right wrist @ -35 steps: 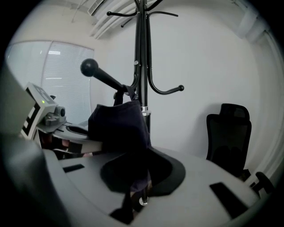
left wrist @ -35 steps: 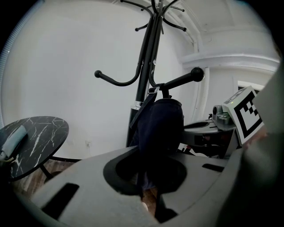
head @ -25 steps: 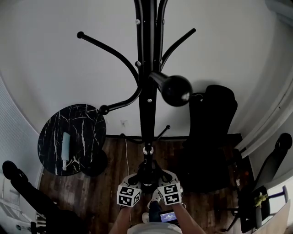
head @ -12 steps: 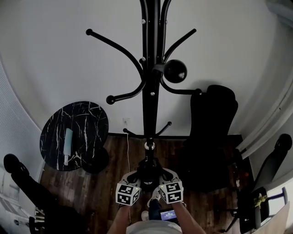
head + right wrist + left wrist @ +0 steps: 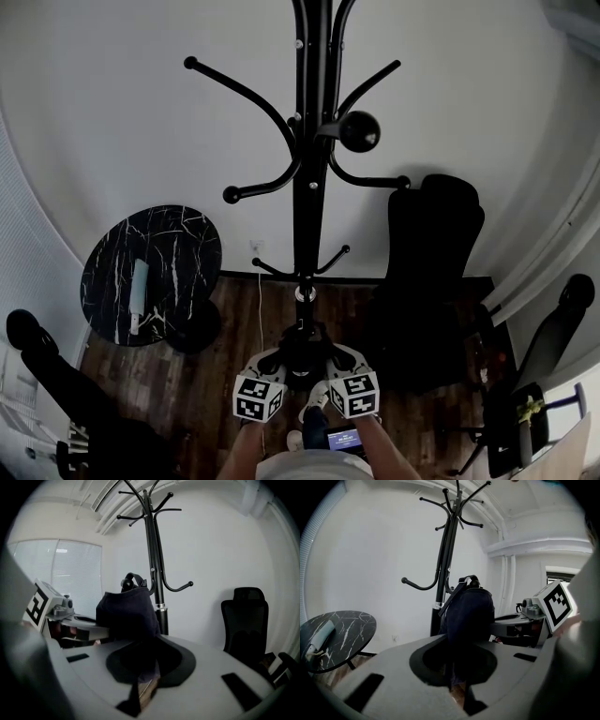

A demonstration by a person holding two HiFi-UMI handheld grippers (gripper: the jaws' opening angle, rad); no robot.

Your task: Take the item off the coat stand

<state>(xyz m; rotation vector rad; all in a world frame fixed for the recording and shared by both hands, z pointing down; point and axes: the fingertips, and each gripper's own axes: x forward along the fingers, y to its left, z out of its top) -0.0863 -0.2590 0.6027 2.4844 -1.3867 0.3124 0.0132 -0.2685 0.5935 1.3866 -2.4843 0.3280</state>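
— So, where's the dark bag [image 5: 302,349]?

— Low down, just in front of the coat stand [image 5: 305,187] pole, near its foot. It hangs between the two grippers, above the wooden floor [image 5: 225,375].

— Which way does it point?

— Its long axis runs upright. From both gripper views the fabric rises out of the jaws, with the carry loop [image 5: 471,579] at the top end, close beside the pole. A strap slants off that upper end toward the pole; whether it touches there I cannot tell.

— And the grippers?

— The left gripper [image 5: 457,667] has its jaws pinched together on the bag's lower fabric from one side. The right gripper [image 5: 143,665] is clamped on the same fabric from the other side. They sit side by side, marker cubes toward the person.
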